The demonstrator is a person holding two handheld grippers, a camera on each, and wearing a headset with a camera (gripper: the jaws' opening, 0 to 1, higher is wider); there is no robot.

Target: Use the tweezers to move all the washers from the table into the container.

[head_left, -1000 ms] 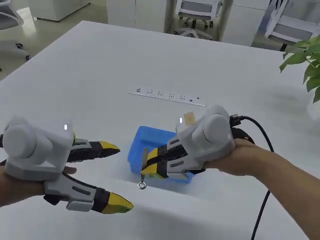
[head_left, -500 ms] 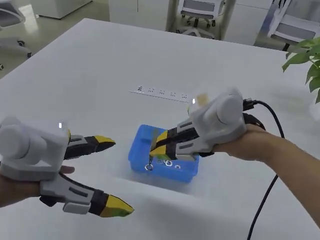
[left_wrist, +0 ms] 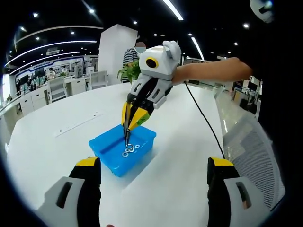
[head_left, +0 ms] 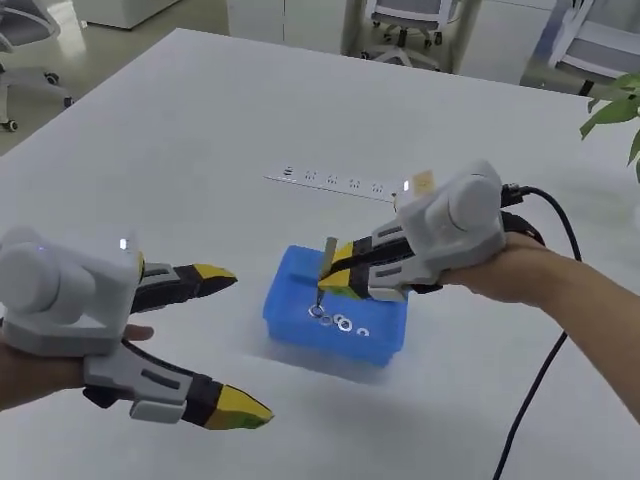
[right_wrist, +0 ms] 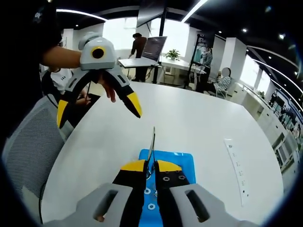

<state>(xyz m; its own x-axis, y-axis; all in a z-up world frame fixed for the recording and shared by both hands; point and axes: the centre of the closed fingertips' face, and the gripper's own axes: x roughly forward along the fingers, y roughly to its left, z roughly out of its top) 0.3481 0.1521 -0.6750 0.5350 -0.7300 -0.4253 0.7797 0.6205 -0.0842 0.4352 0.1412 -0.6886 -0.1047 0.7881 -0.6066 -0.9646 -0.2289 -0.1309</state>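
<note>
**Figure.** We are viewing the right gripper [head_left: 335,283] with its jaws pressed together on the tweezers [head_left: 328,252], which are reaching down into the blue container [head_left: 300,338]. A second ago the tweezers were dangling one washer over the table [head_left: 200,130], just short of the container's near wall. Half a second ago they were carrying it over the rim. Now their tips are sitting among the washers [head_left: 343,322] on the container floor (whether that one washer is still being pinched, we cannot tell). The left gripper [head_left: 240,345] is hovering to the left of the container, apart from it, with jaws spread wide and holding nothing, much as before.

The left gripper view is giving us the tweezers from the side, with the tips touching down beside several washers. The right gripper view is looking along the tweezers instead, and it is taking in the left gripper beyond them, held in a hand [right_wrist: 110,90].

The long axis of the tweezers is running close to upright. The tips are pointing down into the container, and the blunt end is rising above the yellow jaw tips, leaning slightly right in the head view.
</note>
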